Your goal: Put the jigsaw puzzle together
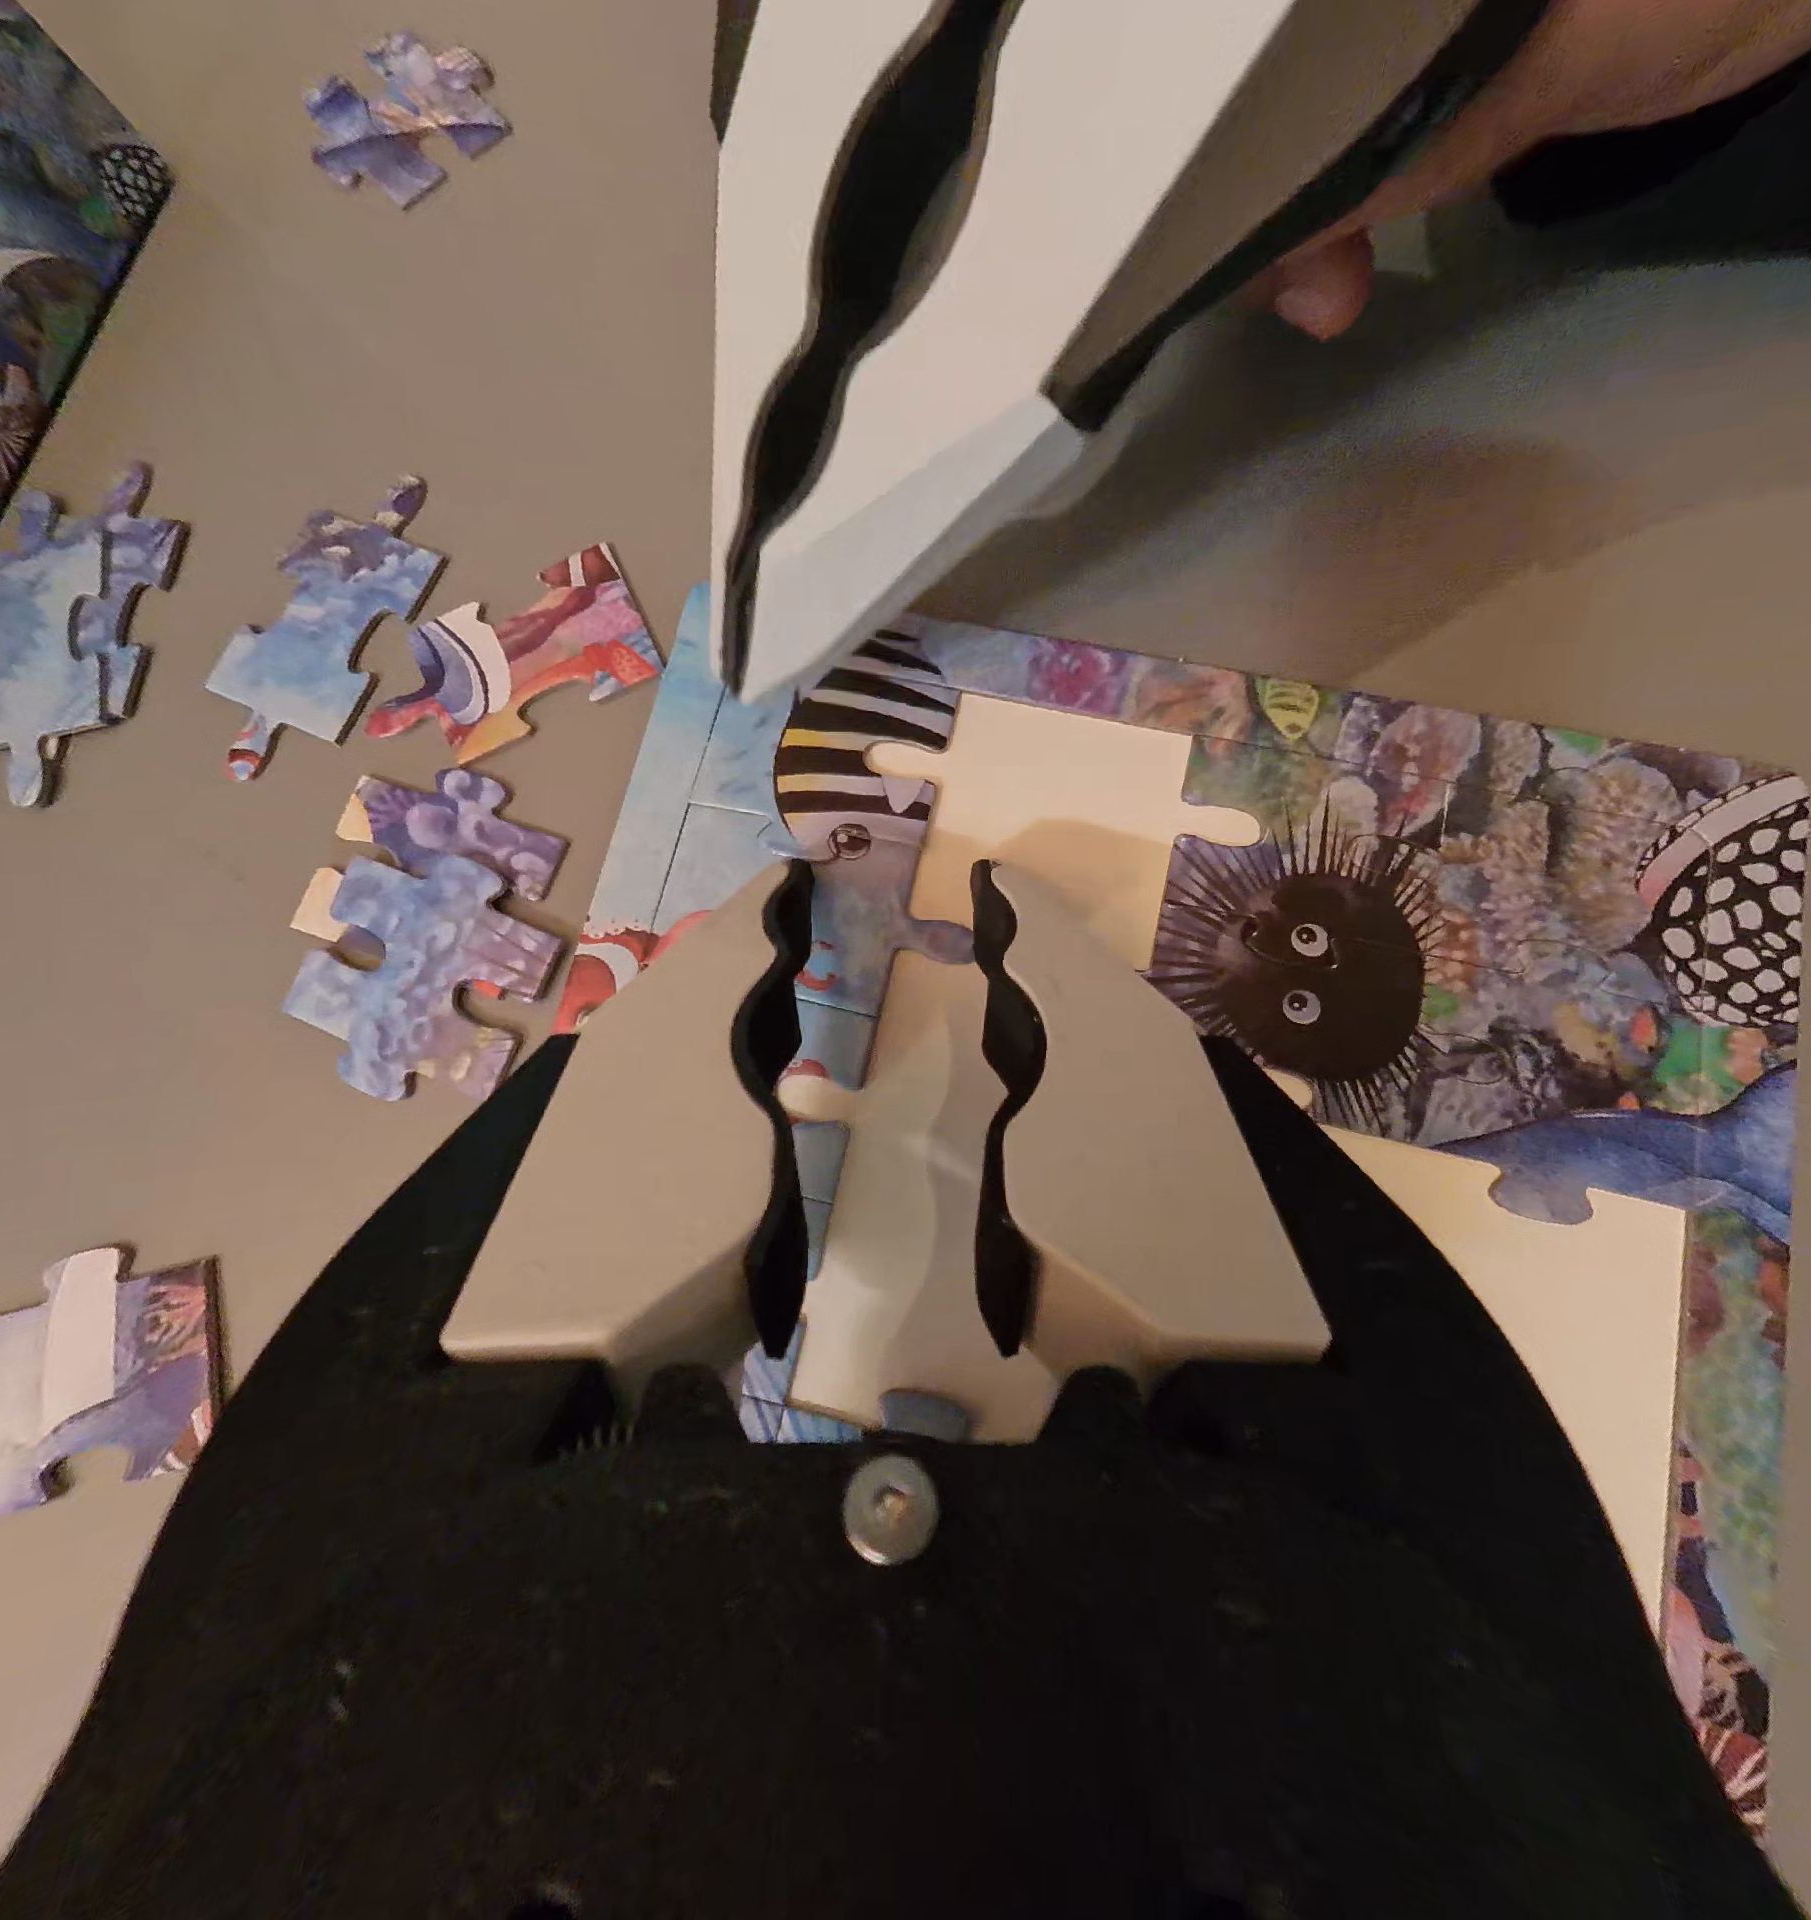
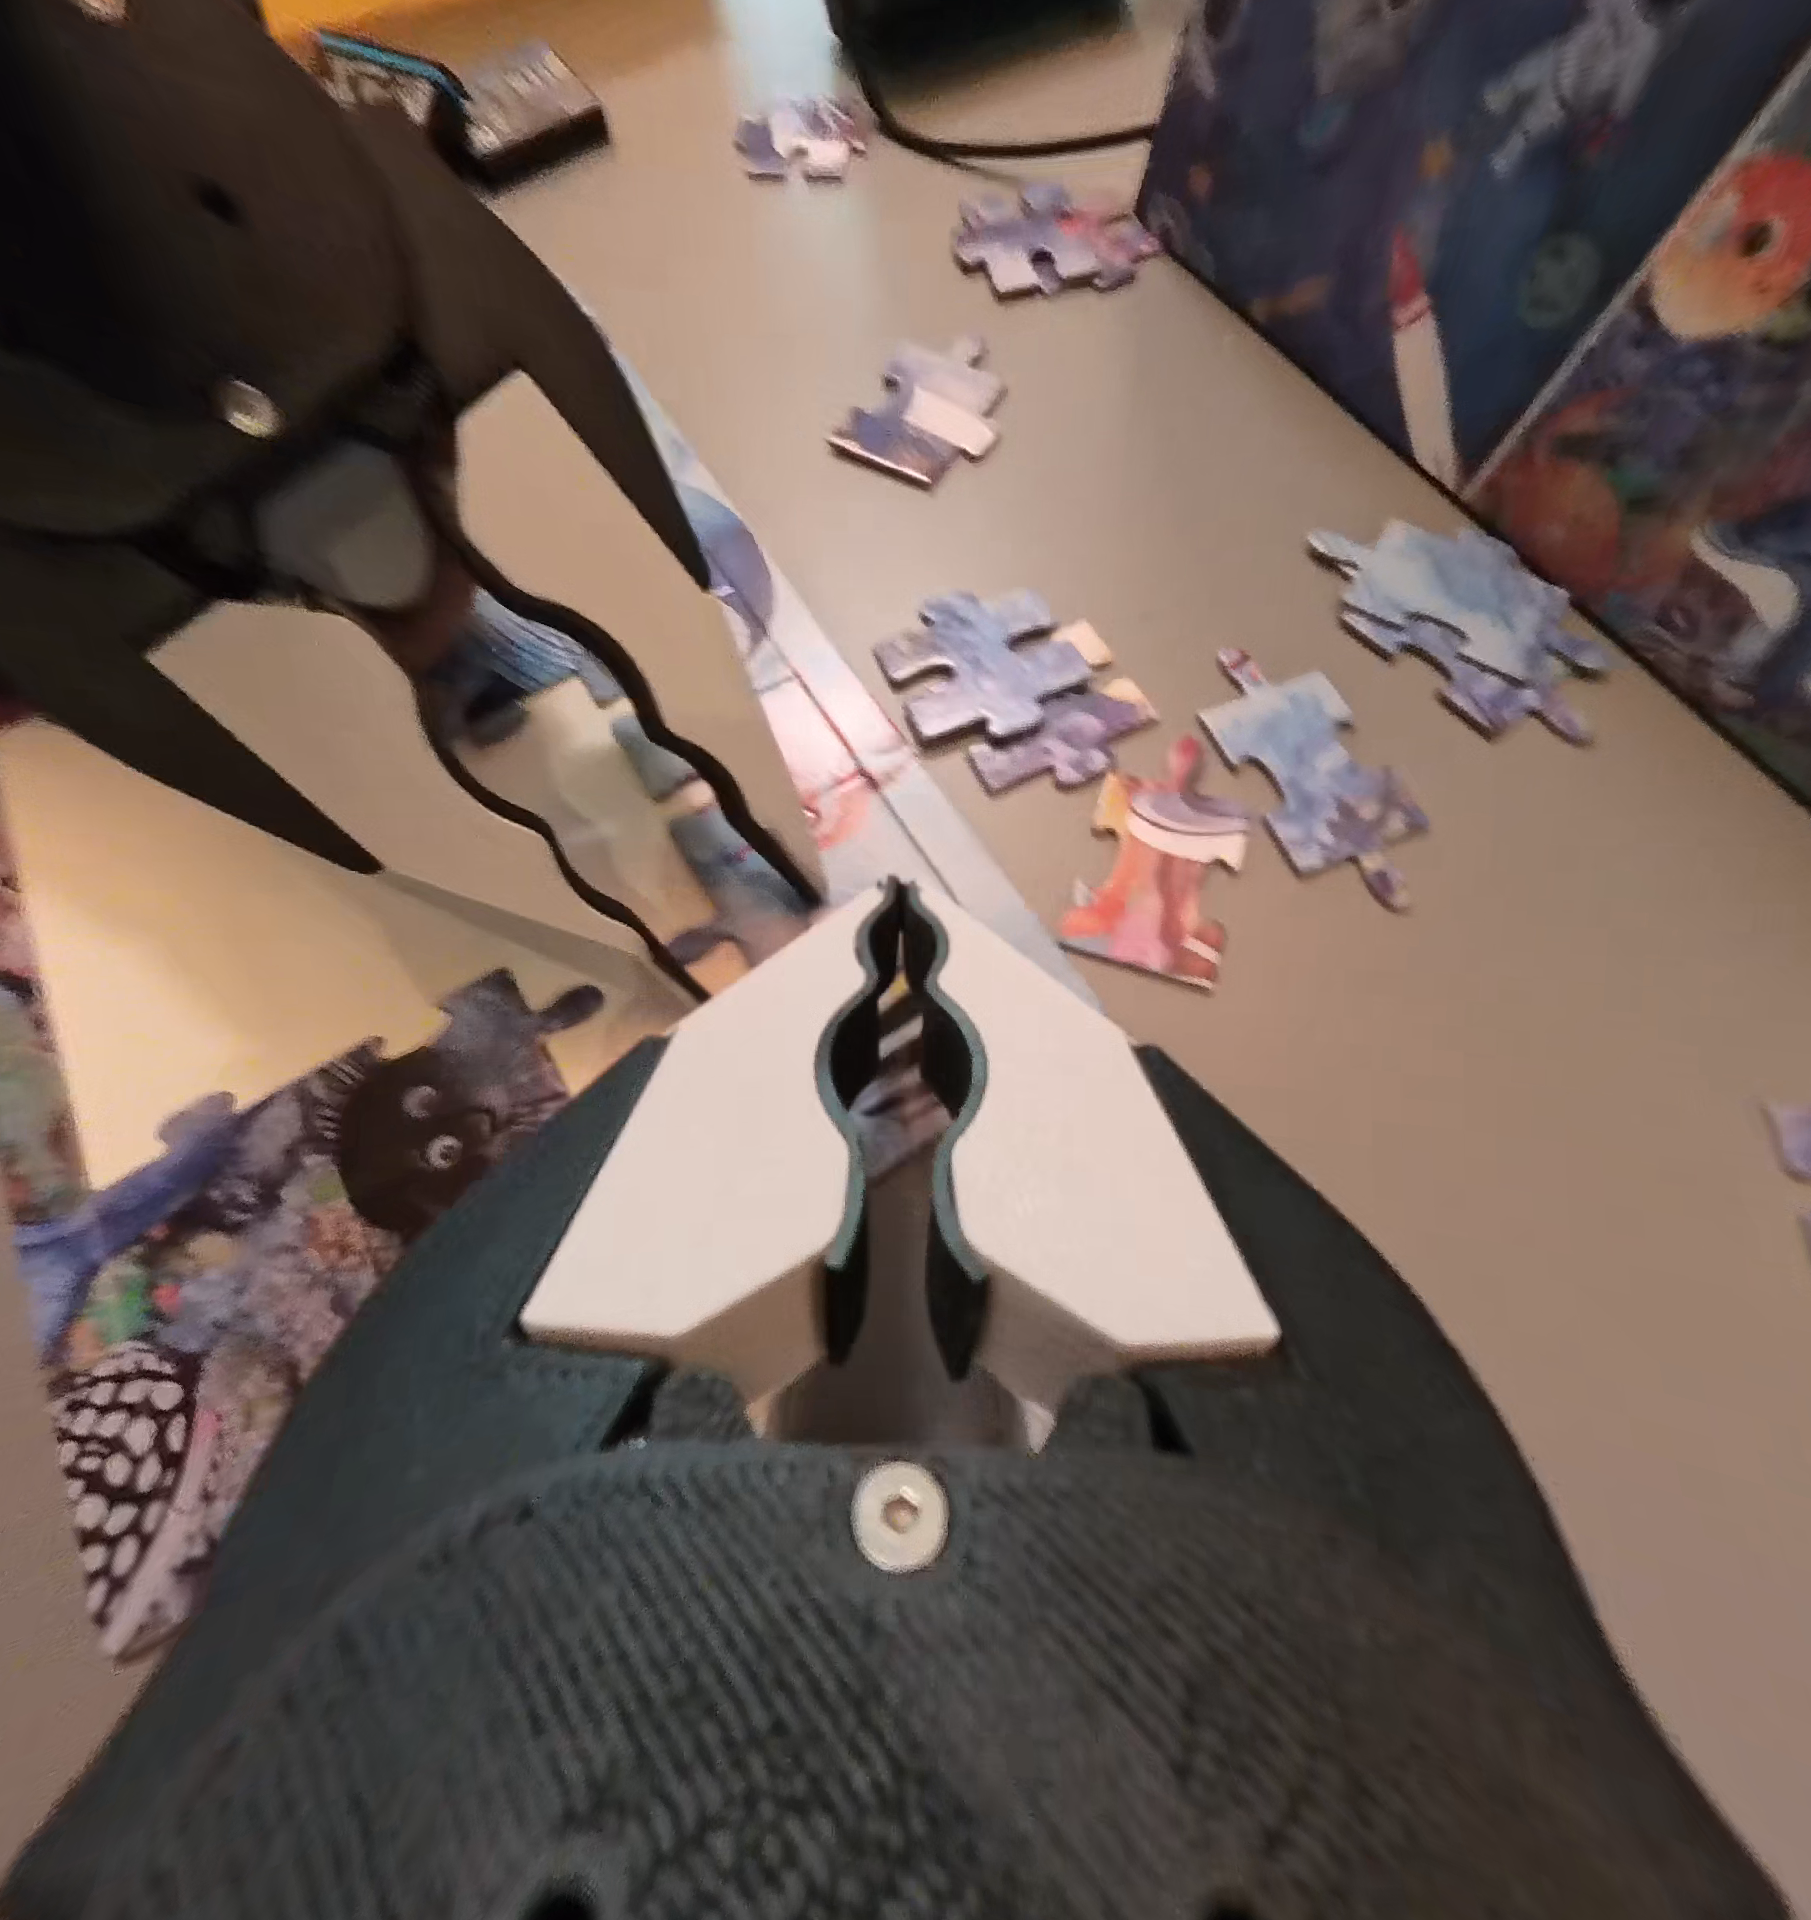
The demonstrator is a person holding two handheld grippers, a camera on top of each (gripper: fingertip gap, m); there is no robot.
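Nearest of all, the left tongs [image 1: 890, 868] hang over the puzzle board [image 1: 1306, 1340], jaws apart and holding nothing, their tips poised above the seam between the placed blue pieces and the bare cream gap [image 1: 1057, 790] in the board's upper part. Off to the left, the grey worktop [image 1: 485, 343] carries the loose pieces: a pale blue pair [image 1: 49, 634] by the far left edge, a blue piece [image 1: 329, 634] touching an orange-and-pink one [image 1: 527, 655], a purple stack [image 1: 433, 935] just beside the board's left edge, and another piece [image 1: 90, 1371] lower down, with open grey surface between them. The puzzle box [image 1: 28, 260] pokes in at the top left corner. Moving right, the right tongs [image 1: 740, 665] come down from above with jaws pressed together, tips resting on the board's top edge by the striped fish [image 1: 859, 738]; whether they pinch anything I cannot tell. Further right sits the black spiky urchin [image 1: 1316, 966], then the spotted fish [image 1: 1732, 914] against the rounded right corner. A larger cream gap opens below them.
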